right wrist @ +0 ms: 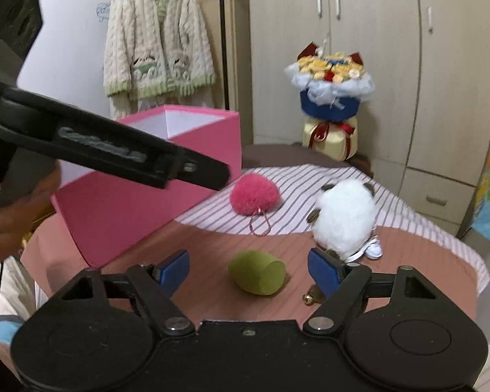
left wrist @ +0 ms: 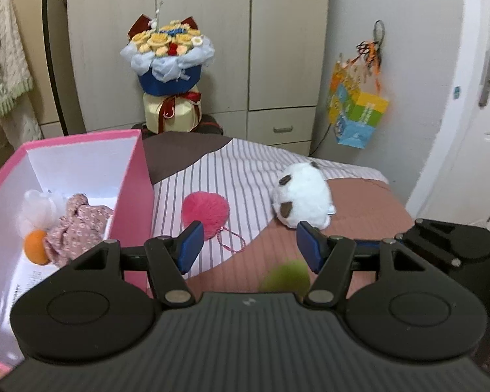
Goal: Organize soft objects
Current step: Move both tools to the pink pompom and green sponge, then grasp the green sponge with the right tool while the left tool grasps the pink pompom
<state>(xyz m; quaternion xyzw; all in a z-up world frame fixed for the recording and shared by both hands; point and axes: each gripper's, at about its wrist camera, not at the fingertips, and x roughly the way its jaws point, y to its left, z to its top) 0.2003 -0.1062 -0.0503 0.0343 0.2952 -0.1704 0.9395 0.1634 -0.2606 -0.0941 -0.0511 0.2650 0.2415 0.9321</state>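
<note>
The green foam piece [right wrist: 257,272] lies on the bed [right wrist: 212,245] between the right tool [right wrist: 249,272]'s parted, empty pads. Rounded, it may roll away or squirt out. The left tool [left wrist: 249,249], also apart and empty, hovers beside the pink box [left wrist: 137,176].

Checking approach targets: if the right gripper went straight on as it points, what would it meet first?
Probably the green soft piece, lying on the bed between the open right gripper's fingers; depth is uncertain.
</note>
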